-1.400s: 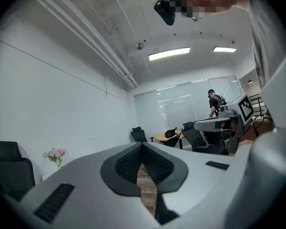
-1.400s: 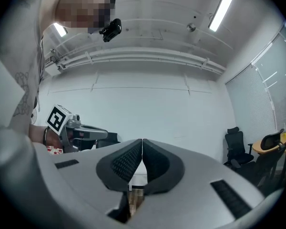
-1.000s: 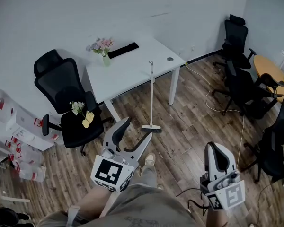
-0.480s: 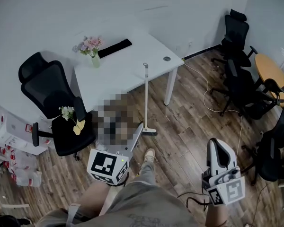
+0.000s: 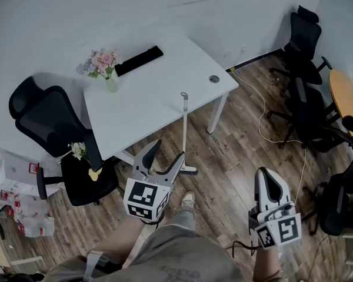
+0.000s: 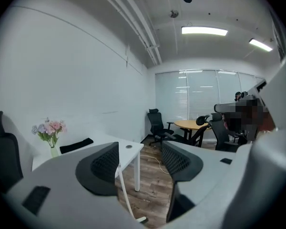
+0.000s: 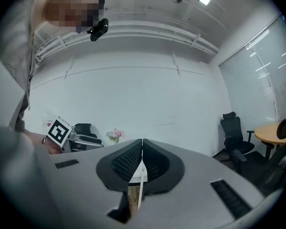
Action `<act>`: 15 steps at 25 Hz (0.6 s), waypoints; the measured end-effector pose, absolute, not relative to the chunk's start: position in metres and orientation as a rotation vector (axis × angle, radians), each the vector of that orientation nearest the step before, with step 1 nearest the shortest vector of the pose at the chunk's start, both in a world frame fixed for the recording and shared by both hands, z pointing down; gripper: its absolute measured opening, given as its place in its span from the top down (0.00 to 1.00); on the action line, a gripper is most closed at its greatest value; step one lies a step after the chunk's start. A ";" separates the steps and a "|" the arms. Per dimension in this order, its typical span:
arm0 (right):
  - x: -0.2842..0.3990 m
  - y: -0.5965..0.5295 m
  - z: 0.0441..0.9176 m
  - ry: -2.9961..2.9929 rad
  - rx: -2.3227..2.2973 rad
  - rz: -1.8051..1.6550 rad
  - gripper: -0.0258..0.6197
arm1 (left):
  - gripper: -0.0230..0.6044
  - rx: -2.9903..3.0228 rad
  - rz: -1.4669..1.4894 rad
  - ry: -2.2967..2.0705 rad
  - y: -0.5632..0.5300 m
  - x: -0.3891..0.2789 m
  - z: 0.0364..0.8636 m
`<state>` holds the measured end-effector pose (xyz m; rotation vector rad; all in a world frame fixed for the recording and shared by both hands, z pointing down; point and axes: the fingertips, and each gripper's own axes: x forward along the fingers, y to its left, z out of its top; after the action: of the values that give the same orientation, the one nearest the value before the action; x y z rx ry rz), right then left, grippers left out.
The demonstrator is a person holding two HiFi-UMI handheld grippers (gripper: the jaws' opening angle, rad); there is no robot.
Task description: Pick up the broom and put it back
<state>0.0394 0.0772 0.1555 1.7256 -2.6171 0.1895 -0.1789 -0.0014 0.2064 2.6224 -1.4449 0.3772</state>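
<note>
Broom (image 5: 185,128) stands upright against the front edge of the tabletop (image 5: 159,93), its head on the wooden floor (image 5: 241,140). Over the last second I've stepped in, and my left claw (image 5: 169,150) has come up near the lower handle. Its jaws are spread wide, and the left gripper view shows the handle beyond the gap, not yet touched. My right claw (image 5: 265,178) hangs back, clenched on nothing. I judge the grasp comes next: ease forward, then close.

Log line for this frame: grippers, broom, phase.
phase: pre-grasp | left gripper: open, facing broom, no contact | right gripper: shut, empty | broom: upright against white desk, head on wood floor
</note>
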 end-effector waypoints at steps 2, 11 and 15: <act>0.040 0.047 0.173 -2.565 1.715 0.180 0.91 | 0.50 2.579 0.361 -1.413 -0.025 -0.178 0.219; 0.042 -0.046 0.249 -2.474 1.681 0.411 0.91 | 0.50 2.516 0.540 -1.388 -0.095 -0.171 0.292; 0.040 -0.068 0.274 -2.485 1.660 0.502 0.91 | 0.50 2.451 0.625 -1.368 -0.108 -0.169 0.329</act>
<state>0.0399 -0.0675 0.2745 1.6597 -2.4852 0.5022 -0.1689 -0.1081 0.3287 2.4515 -1.3681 0.6245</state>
